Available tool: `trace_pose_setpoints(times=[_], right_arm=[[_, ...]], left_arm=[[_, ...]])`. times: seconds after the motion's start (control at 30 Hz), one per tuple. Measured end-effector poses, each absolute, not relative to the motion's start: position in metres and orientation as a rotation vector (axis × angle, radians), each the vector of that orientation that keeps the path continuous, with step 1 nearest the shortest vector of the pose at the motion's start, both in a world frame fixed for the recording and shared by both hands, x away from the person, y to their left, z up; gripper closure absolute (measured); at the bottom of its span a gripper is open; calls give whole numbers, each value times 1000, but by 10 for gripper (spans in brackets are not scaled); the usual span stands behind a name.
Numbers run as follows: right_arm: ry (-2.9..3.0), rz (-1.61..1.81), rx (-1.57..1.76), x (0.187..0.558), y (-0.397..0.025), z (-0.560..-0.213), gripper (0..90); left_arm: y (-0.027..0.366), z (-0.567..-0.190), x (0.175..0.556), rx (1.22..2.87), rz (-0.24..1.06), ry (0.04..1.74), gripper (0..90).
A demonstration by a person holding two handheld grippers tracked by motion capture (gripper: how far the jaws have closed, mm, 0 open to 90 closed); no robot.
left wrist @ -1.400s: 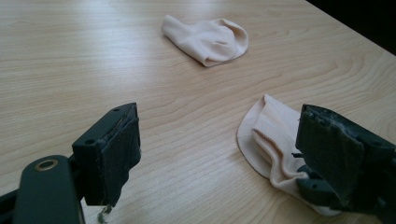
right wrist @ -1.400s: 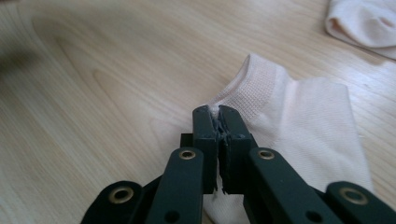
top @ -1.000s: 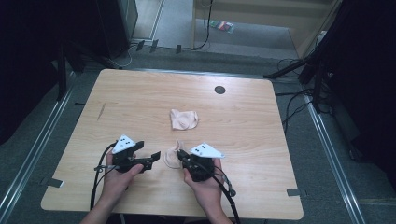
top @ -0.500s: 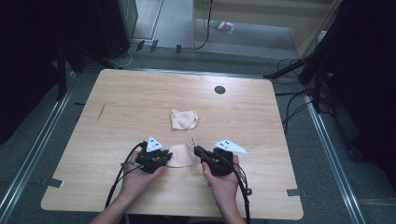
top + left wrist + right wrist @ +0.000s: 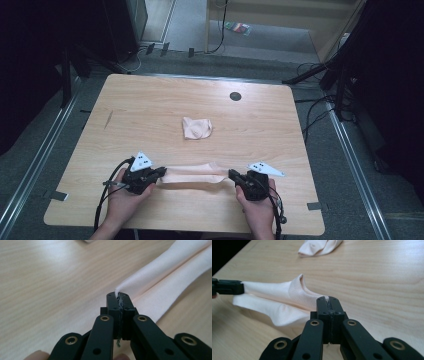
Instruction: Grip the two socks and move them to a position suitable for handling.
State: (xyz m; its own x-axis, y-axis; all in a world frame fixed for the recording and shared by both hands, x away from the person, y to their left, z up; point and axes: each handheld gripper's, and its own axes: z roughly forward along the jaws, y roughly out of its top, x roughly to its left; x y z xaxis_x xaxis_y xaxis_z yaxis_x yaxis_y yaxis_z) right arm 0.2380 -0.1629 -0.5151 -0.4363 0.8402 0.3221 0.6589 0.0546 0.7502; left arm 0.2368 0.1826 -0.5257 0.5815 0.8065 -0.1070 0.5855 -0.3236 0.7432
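The left hand-held gripper [image 5: 159,173] and the right hand-held gripper [image 5: 234,174] each stay clenched on one end of a pale pink sock [image 5: 192,174], and within the last second they have drawn well apart, so the sock that was bunched between them now lies stretched out flat along the near edge of the bench [image 5: 150,110], running from 9 o'clock to 3 o'clock. That suggests the straightening is nearly done and the sock is ready for laying down or folding. A second, crumpled sock [image 5: 196,128] sits untouched at 12 o'clock from the stretched one.
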Motion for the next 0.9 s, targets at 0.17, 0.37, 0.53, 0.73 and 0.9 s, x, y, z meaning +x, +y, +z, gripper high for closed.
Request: trace_pose_setpoints(times=[0.17,0.37,0.53,0.73,0.9], right_arm=[[2190,1372,1538,231,-164,-526,900],[2244,1370,1526,232,-154,-532,892],[2218,1338,1519,237,-157,-539,563],[2124,1381,1437,239,-161,-528,490],[2119,1350,1386,244,-151,-522,519]], left_arm=[[178,-534,222,2086,301,968,899],[175,-540,223,2101,282,965,868],[182,-540,227,2006,303,1022,415],[195,-541,238,1876,314,1082,321],[201,-542,248,1819,344,1096,305]])
